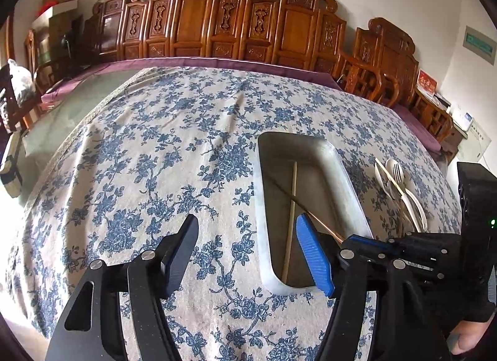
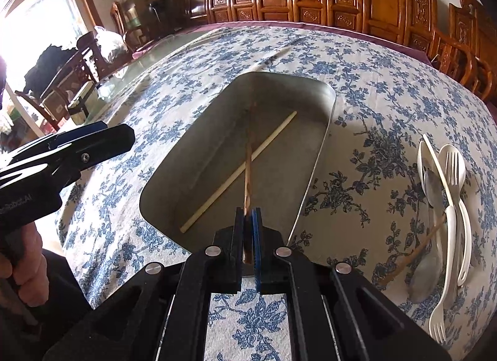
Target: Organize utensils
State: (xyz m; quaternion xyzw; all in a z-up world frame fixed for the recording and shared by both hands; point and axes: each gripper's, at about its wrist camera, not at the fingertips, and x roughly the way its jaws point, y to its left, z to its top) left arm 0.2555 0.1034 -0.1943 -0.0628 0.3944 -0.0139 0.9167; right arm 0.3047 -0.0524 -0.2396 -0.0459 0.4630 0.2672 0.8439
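1. The right tongs (image 2: 248,221) are clamped tight on a dark brown chopstick (image 2: 248,162), their black and blue pads pressed flat against its near end
2. That chopstick runs straight ahead from the right tongs, over the near rim of a grey metal tray (image 2: 313,168) and across its floor; whether its far tip touches the tray floor cannot be told
3. A pale chopstick (image 2: 239,173) lies loose on the tray floor just ahead of the right tongs, slanting from near left to far right – the dark one crosses over it about midway
4. The left tongs (image 1: 247,250) stand wide with nothing between the pads; no earlier frame shows what they last held
5. The blue pad (image 1: 313,255) of the left tongs hangs over the near end of the tray, while the black finger sits over the flowered cloth (image 1: 149,156) to the left of it
6. From the right wrist view the left tongs show at the far left edge, well apart from the right pair, with a hand (image 2: 28,268) gripping the handle below
7. To the right of the right tongs, outside the tray, a small heap rests on the desk – a cream fork (image 2: 453,165), a second cream fork (image 2: 444,271), a metal spoon (image 2: 435,187) and a brown stick (image 2: 413,252) poking out beneath them
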